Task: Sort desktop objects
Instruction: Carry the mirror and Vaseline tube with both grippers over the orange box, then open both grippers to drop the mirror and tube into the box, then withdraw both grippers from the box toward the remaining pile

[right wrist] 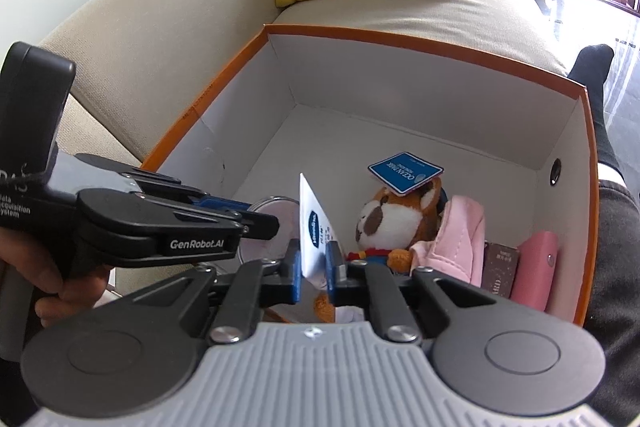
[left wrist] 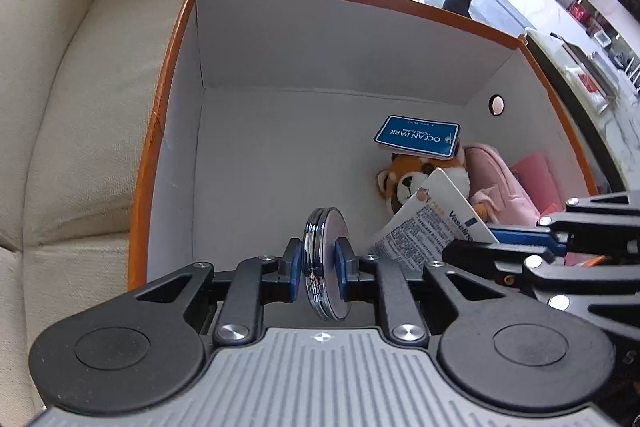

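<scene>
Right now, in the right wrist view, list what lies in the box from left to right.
Round compact → Vaseline tube → plush red panda → pink pouch → brown box → pink case.

Left tool (left wrist: pixel 319 263), fingers nearly closed, pinches a round compact mirror (left wrist: pixel 324 263) held on edge. Right tool (right wrist: pixel 313 264), just beside it, clamps a Vaseline tube (right wrist: pixel 314 227) upright between its fingers.
</scene>
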`<state>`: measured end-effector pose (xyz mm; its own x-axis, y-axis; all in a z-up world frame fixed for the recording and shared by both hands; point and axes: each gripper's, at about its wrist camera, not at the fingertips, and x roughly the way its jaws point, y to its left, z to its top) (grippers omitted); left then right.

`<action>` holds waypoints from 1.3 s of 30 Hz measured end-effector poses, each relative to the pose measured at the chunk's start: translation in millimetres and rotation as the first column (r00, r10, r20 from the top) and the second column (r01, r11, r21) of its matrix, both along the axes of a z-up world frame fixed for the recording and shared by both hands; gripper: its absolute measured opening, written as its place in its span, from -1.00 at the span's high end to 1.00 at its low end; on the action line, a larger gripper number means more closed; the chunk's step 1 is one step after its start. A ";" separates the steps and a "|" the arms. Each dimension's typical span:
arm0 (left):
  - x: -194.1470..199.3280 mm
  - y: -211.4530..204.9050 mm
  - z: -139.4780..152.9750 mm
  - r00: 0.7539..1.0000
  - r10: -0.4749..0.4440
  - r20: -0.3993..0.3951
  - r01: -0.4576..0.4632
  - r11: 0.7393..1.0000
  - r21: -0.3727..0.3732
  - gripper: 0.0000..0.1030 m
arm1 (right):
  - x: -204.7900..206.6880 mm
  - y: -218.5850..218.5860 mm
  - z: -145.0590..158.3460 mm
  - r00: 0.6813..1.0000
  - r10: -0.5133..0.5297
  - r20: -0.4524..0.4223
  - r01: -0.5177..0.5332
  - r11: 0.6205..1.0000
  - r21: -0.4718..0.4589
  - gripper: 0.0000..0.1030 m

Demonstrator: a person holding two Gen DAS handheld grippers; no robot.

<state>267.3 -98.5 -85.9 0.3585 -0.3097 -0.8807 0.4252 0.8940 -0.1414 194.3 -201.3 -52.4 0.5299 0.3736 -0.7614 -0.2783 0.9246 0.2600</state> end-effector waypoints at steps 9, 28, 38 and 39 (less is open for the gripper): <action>-2.6 -2.5 3.2 1.000 0.003 0.031 -0.006 0.996 0.094 0.56 | 2.8 -5.3 0.6 1.000 -0.024 -0.002 0.024 1.000 -0.004 0.81; -24.1 15.6 31.2 0.994 0.001 0.108 -0.003 1.000 0.018 0.52 | -0.9 -0.8 3.3 1.000 0.013 -0.023 -0.013 1.000 -0.012 0.71; -46.7 57.1 65.3 0.928 0.170 0.331 -0.176 0.984 -0.011 0.52 | -33.5 -36.4 32.9 0.991 -0.083 0.109 0.091 0.994 -0.068 0.62; -47.6 64.2 63.4 0.922 0.198 0.333 -0.208 0.978 -0.006 0.52 | -35.5 -44.3 33.8 0.986 -0.112 0.121 0.122 0.989 -0.085 0.54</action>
